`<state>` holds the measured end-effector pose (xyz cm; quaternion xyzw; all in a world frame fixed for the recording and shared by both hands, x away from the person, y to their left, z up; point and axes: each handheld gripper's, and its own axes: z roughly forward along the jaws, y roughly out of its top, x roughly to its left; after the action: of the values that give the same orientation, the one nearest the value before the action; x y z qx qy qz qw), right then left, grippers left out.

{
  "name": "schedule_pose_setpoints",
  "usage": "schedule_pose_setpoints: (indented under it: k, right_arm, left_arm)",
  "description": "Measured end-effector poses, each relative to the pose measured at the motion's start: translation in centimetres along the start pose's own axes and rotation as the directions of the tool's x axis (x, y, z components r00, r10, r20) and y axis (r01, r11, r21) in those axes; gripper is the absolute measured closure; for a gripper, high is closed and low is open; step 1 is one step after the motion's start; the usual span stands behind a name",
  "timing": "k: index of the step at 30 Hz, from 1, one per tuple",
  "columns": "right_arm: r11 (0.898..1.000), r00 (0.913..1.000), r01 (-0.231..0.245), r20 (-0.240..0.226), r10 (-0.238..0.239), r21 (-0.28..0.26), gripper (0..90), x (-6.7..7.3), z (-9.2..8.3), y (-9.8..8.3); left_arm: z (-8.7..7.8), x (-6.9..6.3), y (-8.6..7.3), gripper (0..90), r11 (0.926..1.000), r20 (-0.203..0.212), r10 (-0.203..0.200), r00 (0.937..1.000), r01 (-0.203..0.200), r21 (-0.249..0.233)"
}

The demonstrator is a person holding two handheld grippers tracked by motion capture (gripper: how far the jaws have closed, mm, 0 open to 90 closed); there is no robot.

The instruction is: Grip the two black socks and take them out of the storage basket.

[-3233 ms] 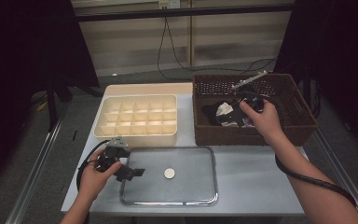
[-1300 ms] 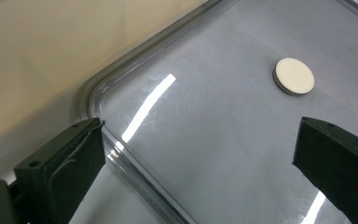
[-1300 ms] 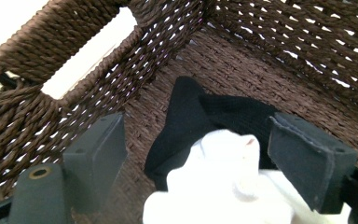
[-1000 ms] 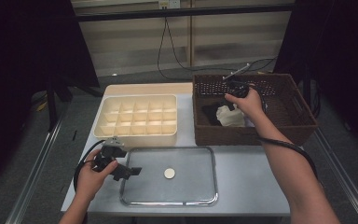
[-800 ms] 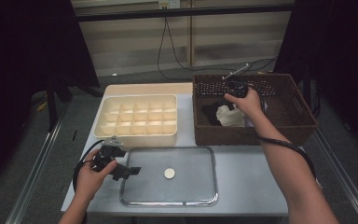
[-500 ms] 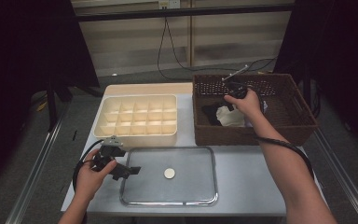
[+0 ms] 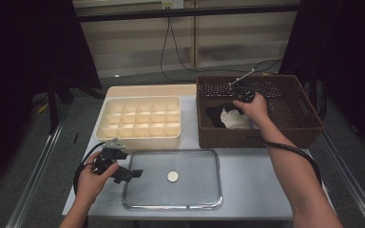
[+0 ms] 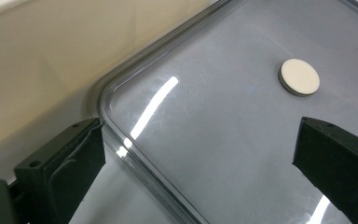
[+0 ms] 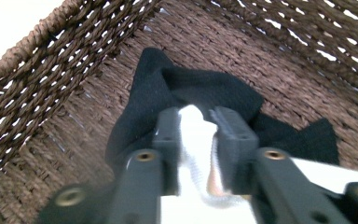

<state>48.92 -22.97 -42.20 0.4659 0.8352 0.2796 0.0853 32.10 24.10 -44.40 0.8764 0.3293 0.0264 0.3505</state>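
Right gripper [image 9: 196, 135] fingers just closed, pinching white cloth [image 9: 193, 140].

The person's right arm reaches far and right across the scene, the forearm stretched out, the right hand [image 7: 254, 107] wrapped over the right gripper [image 9: 196, 122], which points down. Its jaws have just been closing and now pinch a fold of white cloth [image 9: 193, 135] between their pads. The left hand [image 7: 92, 176] sits near, at the left, holding the left gripper [image 7: 132, 173] low and level, pointing right, with its jaws standing wide apart and nothing between them.
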Motion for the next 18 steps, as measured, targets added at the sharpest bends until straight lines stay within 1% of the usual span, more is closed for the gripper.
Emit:
schedule_pose_setpoints:
  k: [2,5,6,9,10,15,18]
  right_arm:
    - [1.0,1.0,-0.004,-0.003,0.004,-0.007,79.1,-0.1,-0.4,-0.1]
    - [1.0,0.9998,-0.02,-0.003,0.02,-0.019,79.4,-0.2,-1.1,-0.2]
    - [1.0,0.9998,-0.018,0.004,0.018,-0.026,79.5,-0.3,-1.3,-0.2]
    - [0.999,0.9995,-0.029,0.007,0.029,-0.032,79.7,-0.6,-2.3,-0.3]
    - [0.999,0.9994,-0.034,0.004,0.034,-0.035,79.9,-0.8,-2.6,-0.3]
    - [0.997,0.9986,-0.052,0.004,0.052,-0.055,80.0,-1.3,-3.9,-0.9]
    - [0.997,0.998,-0.062,0.008,0.063,-0.053,80.0,-1.5,-4.4,-1.5]
  left_arm:
    - [0.0,-0.1,0.1,1.9,1.0,-0.005,0.003,1.0,-0.003,0.003]
    - [0.1,-0.1,0.1,1.9,1.0,0.002,0.004,1.0,-0.004,0.005]
    - [0.1,-0.2,0.1,1.9,1.0,0.002,0.005,1.0,-0.005,0.004]
    - [0.1,-0.3,0.2,1.9,1.0,-0.002,0.005,1.0,-0.005,0.0]
    - [0.1,-0.2,0.2,1.9,1.0,0.002,0.004,1.0,-0.004,0.0]
    - [0.3,-0.3,0.3,1.9,1.0,0.003,0.006,1.0,-0.006,-0.004]
    - [0.4,-0.4,0.4,1.9,0.9999,0.011,0.011,0.9999,-0.011,0.006]
